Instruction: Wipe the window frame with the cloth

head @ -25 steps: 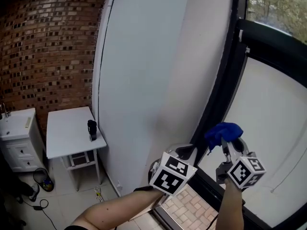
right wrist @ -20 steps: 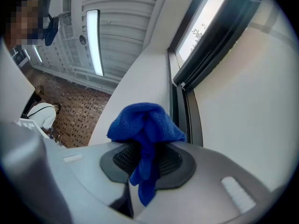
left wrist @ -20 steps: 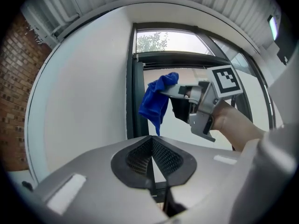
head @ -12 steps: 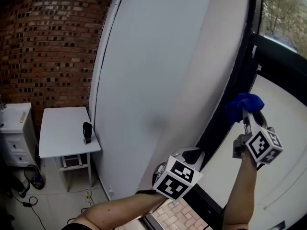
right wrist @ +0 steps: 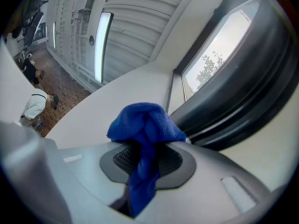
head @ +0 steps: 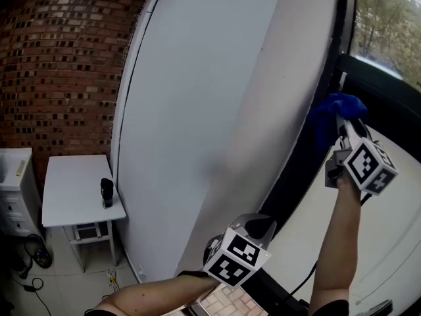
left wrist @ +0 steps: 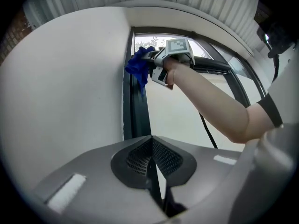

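The blue cloth (right wrist: pixel 145 125) is bunched into a soft wad and pinched between the jaws of the right gripper (head: pixel 343 125), with one tail hanging down between the two pads and the bulk bulging past their tips. In the head view and the left gripper view, the wad sits against the black upright of the window frame (head: pixel 297 170), high up, just beside the edge where the frame meets the white wall panel (head: pixel 210 110). The person's right arm (head: pixel 339 242) reaches steeply upward to hold it there, and the marker cube sits below the cloth. Beyond the frame, pale glass shows below and green trees (head: pixel 388 18) above. The left gripper (left wrist: pixel 152 154) hangs low, well apart from the cloth. Its jaws are pressed together with nothing between them, and they point up along the same dark upright. The left forearm (head: pixel 151 298) crosses the bottom of the head view. Farther left, a brick wall (head: pixel 59 64) stands behind a small white table (head: pixel 72 206) that carries a dark object (head: pixel 106 193) too small to identify. A white cabinet (head: pixel 10 176) sits beside the table at the edge of the head view.
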`<action>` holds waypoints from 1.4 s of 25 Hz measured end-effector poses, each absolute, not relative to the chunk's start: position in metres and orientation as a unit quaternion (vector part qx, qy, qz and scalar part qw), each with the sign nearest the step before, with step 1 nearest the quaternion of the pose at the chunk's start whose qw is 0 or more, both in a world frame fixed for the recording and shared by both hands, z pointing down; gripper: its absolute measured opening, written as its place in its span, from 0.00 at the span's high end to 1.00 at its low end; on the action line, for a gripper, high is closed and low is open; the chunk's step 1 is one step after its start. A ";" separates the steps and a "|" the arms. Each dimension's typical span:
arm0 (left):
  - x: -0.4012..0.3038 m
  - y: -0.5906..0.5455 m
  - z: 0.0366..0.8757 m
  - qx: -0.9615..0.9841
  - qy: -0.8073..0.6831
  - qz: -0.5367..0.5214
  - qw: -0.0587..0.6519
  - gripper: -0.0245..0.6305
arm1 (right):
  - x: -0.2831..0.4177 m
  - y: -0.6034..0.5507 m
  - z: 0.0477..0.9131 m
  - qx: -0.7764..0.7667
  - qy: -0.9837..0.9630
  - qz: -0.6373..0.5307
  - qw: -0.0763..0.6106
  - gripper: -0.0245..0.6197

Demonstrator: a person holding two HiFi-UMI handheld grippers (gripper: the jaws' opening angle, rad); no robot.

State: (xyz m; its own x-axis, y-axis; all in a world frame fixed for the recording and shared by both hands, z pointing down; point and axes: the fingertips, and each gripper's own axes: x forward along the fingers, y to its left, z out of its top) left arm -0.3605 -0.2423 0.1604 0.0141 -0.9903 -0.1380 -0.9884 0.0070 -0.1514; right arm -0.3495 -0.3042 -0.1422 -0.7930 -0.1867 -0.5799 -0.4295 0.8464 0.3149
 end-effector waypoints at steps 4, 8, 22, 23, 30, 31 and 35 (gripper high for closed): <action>-0.363 -0.246 0.158 -0.701 0.705 -0.013 0.101 0.97 | -0.343 -0.305 -0.178 -0.198 0.902 0.254 0.288 0.83; -0.357 -0.249 0.151 -0.709 0.697 -0.012 0.103 0.97 | -0.344 -0.313 -0.195 -0.216 0.894 0.266 0.289 0.83; -0.360 -0.262 0.160 -0.711 0.697 -0.010 0.090 0.97 | -0.376 -0.351 -0.170 -0.288 0.882 0.317 0.197 0.83; -0.360 -0.262 0.163 -0.713 0.696 -0.011 0.088 0.97 | -0.377 -0.353 -0.167 -0.301 0.875 0.328 0.192 0.83; -0.361 -0.261 0.170 -0.716 0.693 -0.007 0.085 0.97 | -0.379 -0.352 -0.154 -0.314 0.865 0.351 0.173 0.83; -0.362 -0.262 0.173 -0.717 0.692 -0.006 0.082 0.97 | -0.381 -0.353 -0.149 -0.315 0.864 0.356 0.168 0.83; -0.358 -0.260 0.181 -0.719 0.691 -0.013 0.078 0.97 | -0.387 -0.354 -0.130 -0.327 0.852 0.381 0.150 0.83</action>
